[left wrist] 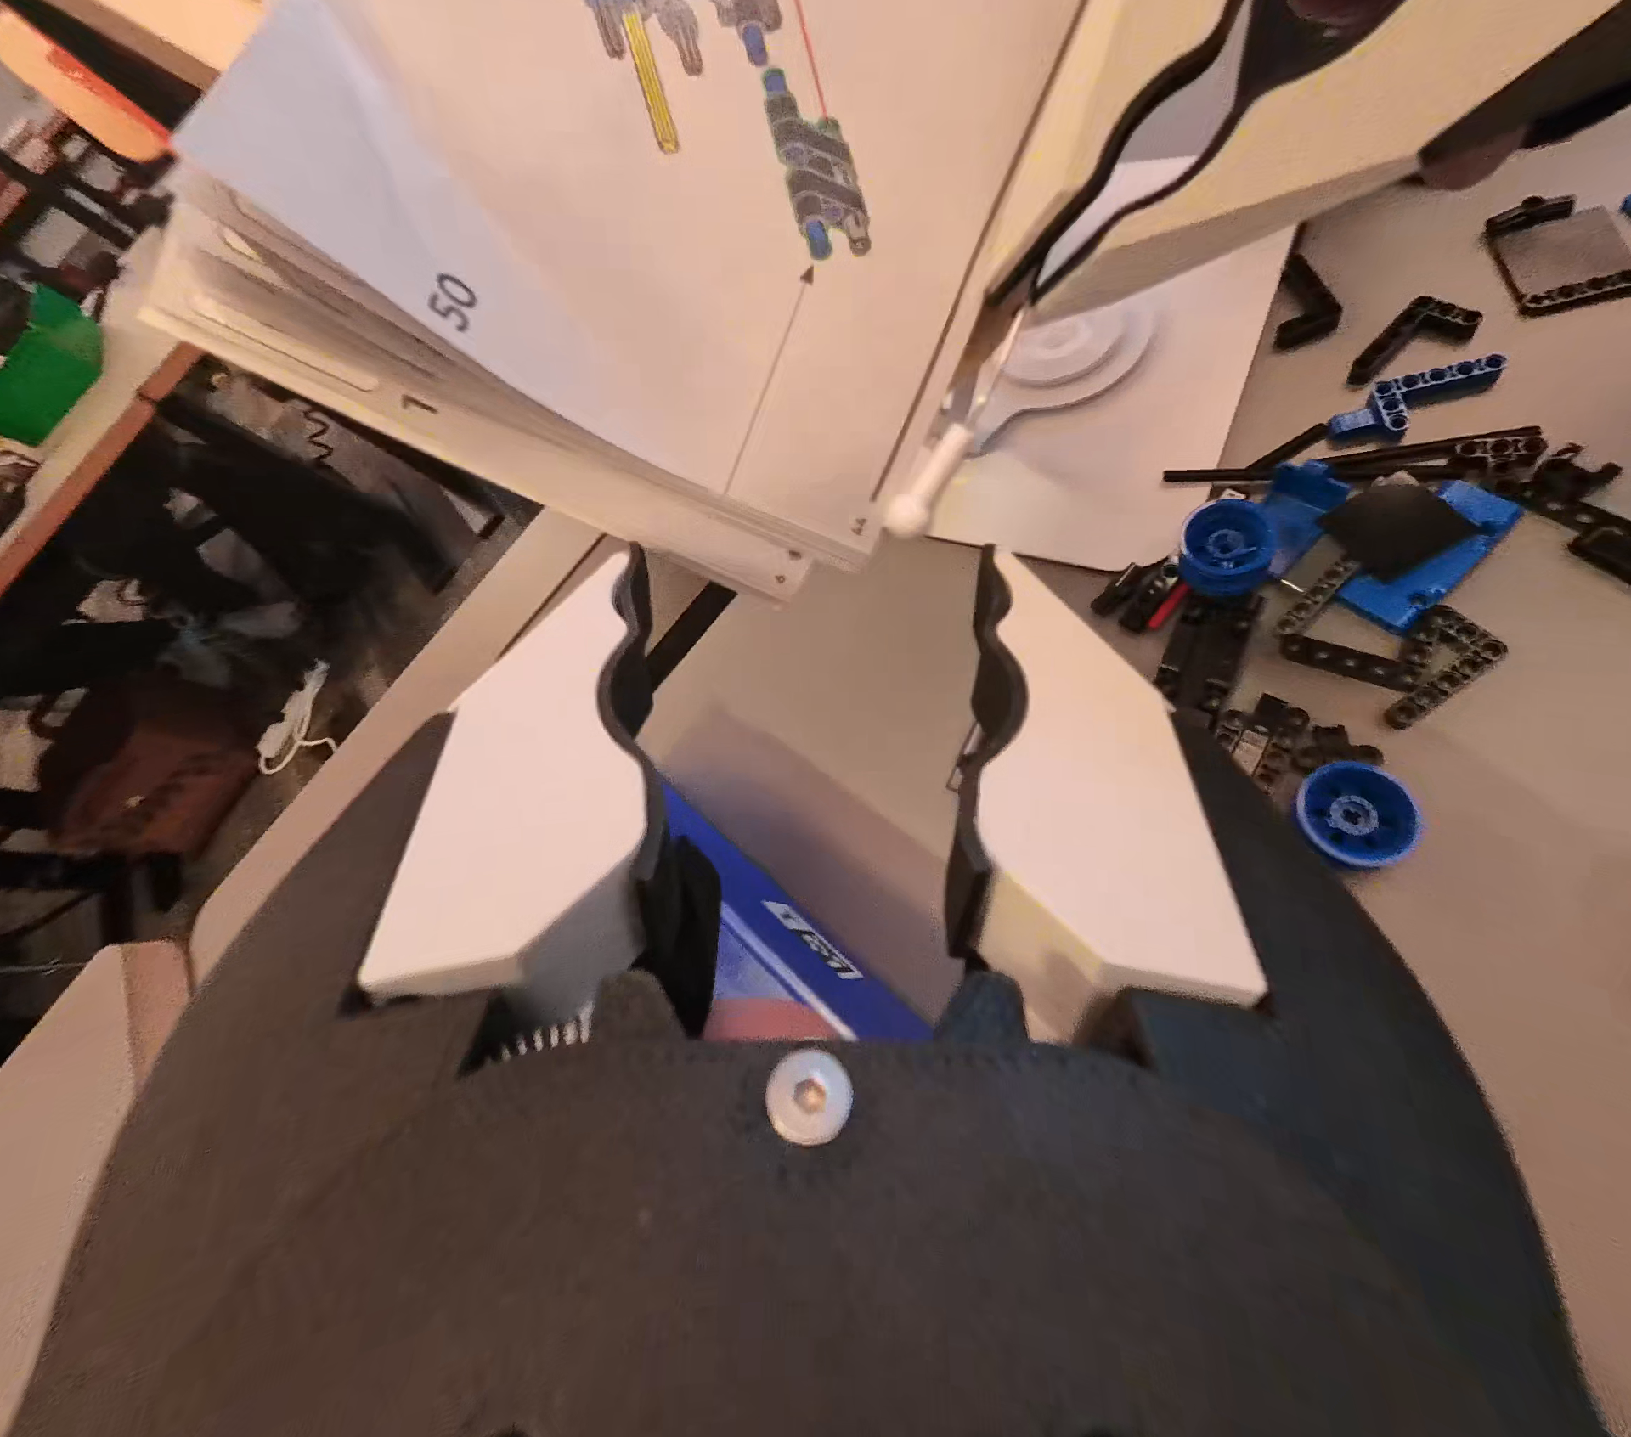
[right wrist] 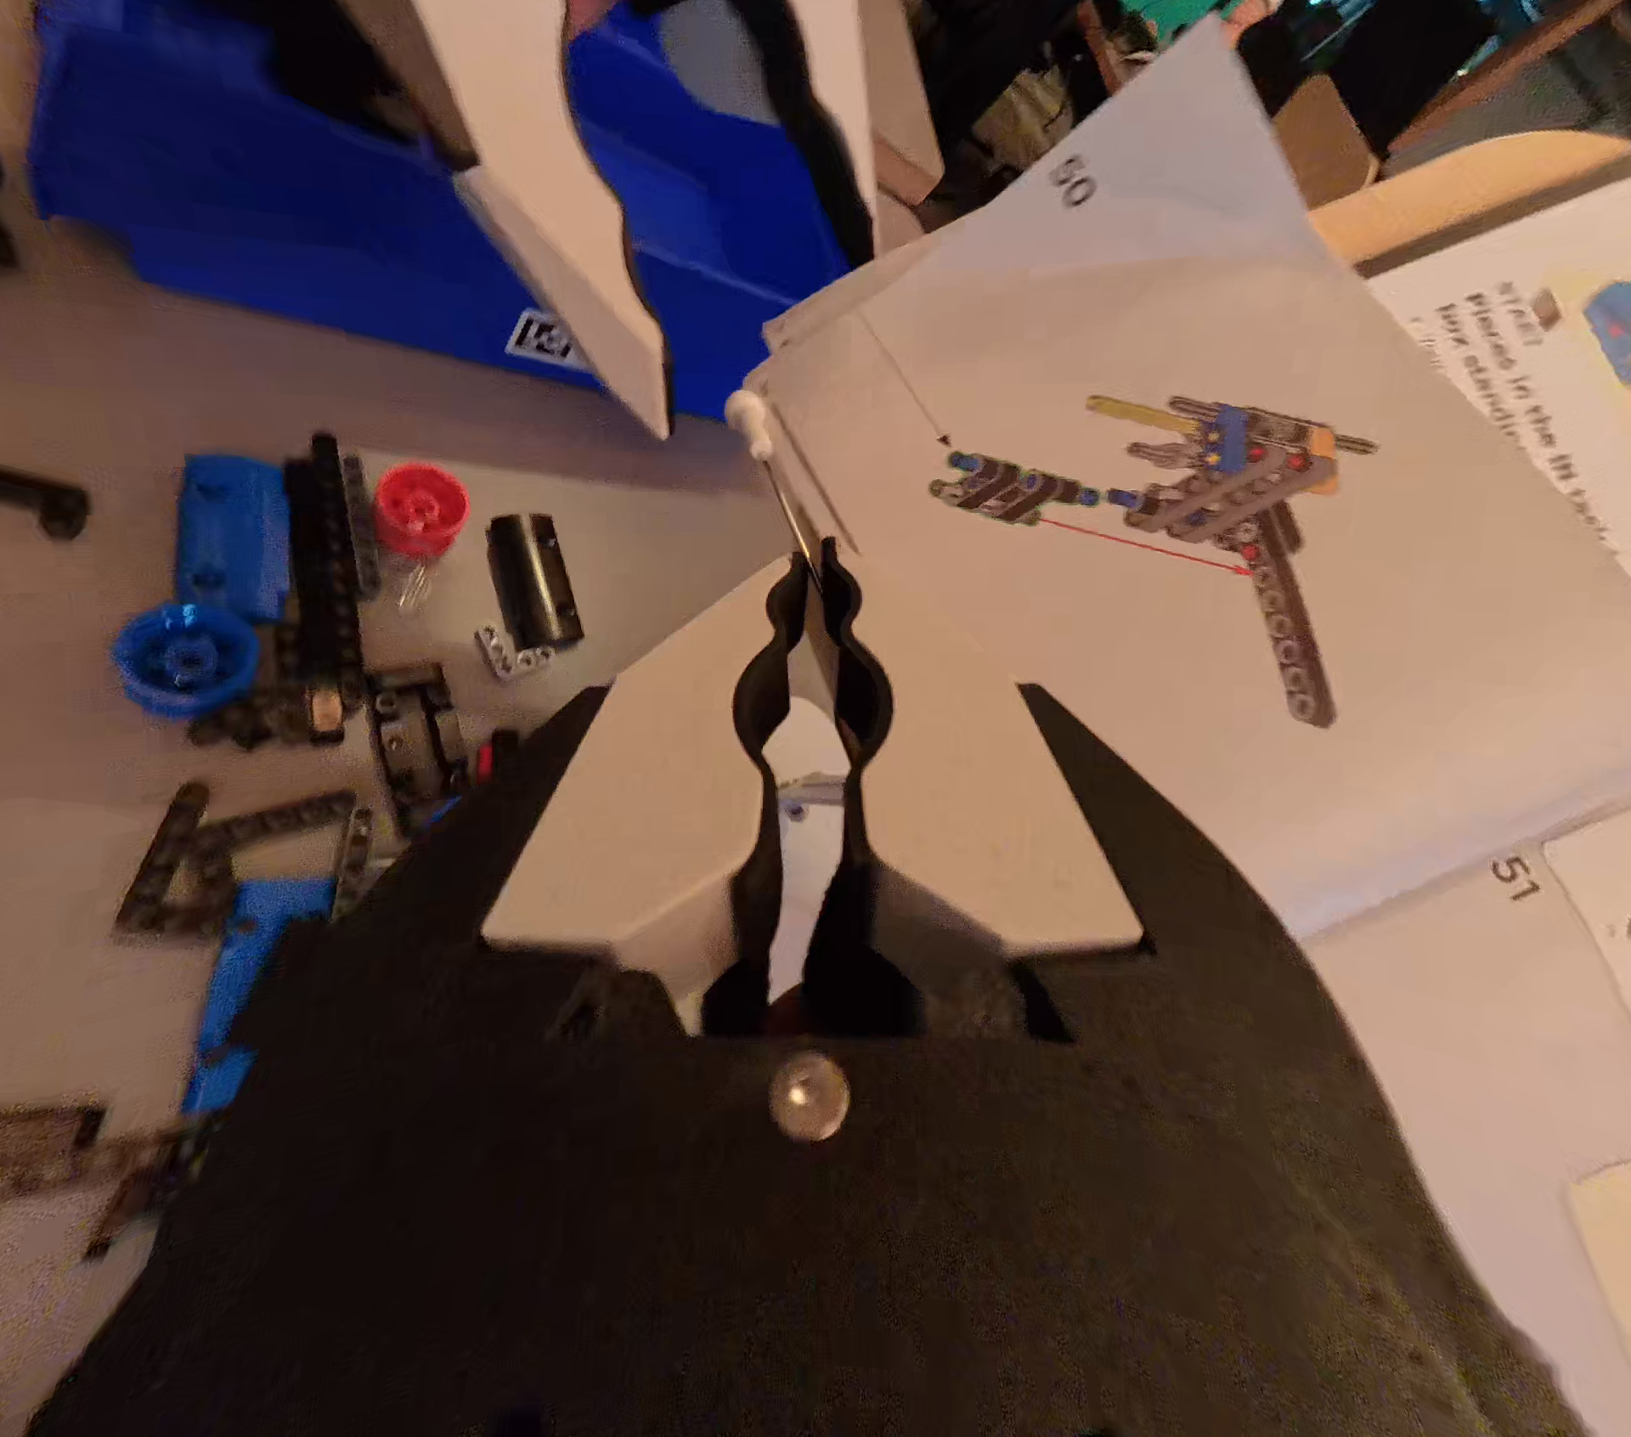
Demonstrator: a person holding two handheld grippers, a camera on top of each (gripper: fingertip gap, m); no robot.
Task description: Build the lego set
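The instruction booklet (left wrist: 618,265) is open, with one page (right wrist: 1147,353) lifted off the table. My right gripper (right wrist: 816,556) is shut on that page's lower corner, beside a metal pin with a white knob (right wrist: 746,415). In the left wrist view the right gripper (left wrist: 1006,300) comes in from the upper right, with the white knob (left wrist: 918,486) below it. My left gripper (left wrist: 810,565) is open and empty, just below the booklet's edge. It also shows at the top of the right wrist view (right wrist: 768,331), over a blue bin (right wrist: 265,177).
Loose Lego parts lie on the table: blue wheels (left wrist: 1357,812) (right wrist: 185,658), a blue panel (left wrist: 1412,539), black beams (left wrist: 1394,653), a red wheel (right wrist: 421,503) and a black cylinder (right wrist: 534,583). The table edge (left wrist: 291,777) runs along the left, with floor clutter beyond. The grippers' ends are close to 6 cm from one another. Between my left fingertips and the red wheel (right wrist: 421,503) there is roughly 15 cm.
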